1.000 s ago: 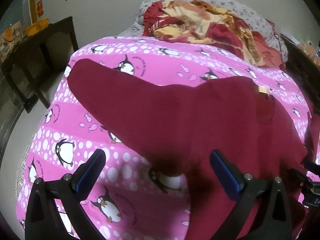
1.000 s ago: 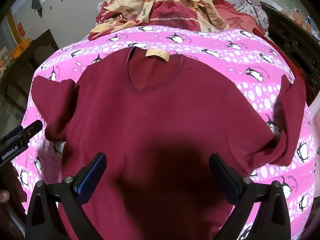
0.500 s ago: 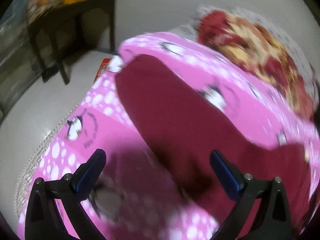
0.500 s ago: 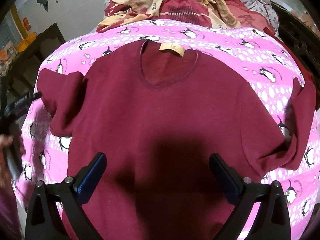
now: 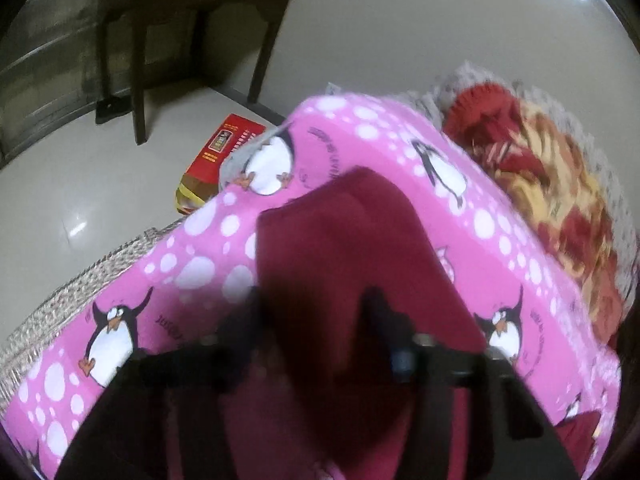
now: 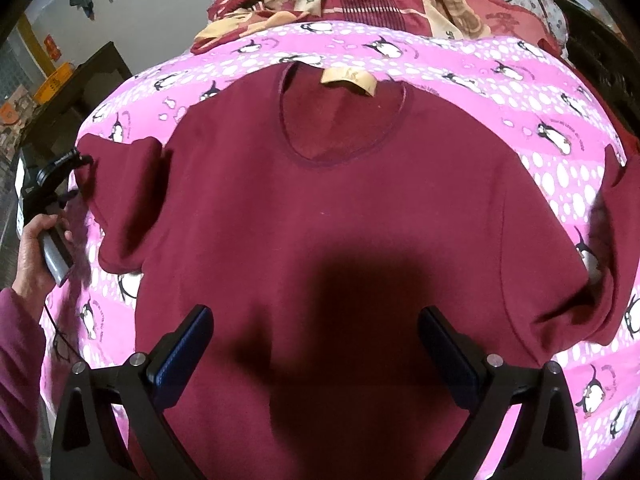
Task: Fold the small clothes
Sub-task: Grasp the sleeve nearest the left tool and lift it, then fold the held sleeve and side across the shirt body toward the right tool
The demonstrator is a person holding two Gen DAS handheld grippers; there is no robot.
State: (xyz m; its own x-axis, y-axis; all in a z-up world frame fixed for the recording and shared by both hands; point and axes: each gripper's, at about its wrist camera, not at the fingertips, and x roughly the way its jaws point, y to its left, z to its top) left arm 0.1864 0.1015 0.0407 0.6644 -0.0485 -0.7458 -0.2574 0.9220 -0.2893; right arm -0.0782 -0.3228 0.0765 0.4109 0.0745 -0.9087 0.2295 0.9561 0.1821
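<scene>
On the pink penguin sheet (image 6: 460, 80) lies the maroon T-shirt (image 6: 340, 208). Its sleeve (image 5: 340, 248) sits at twelve o'clock between the closing left gripper (image 5: 312, 320); grip unclear. Right gripper (image 6: 316, 356) hovers above, spread apart.
</scene>
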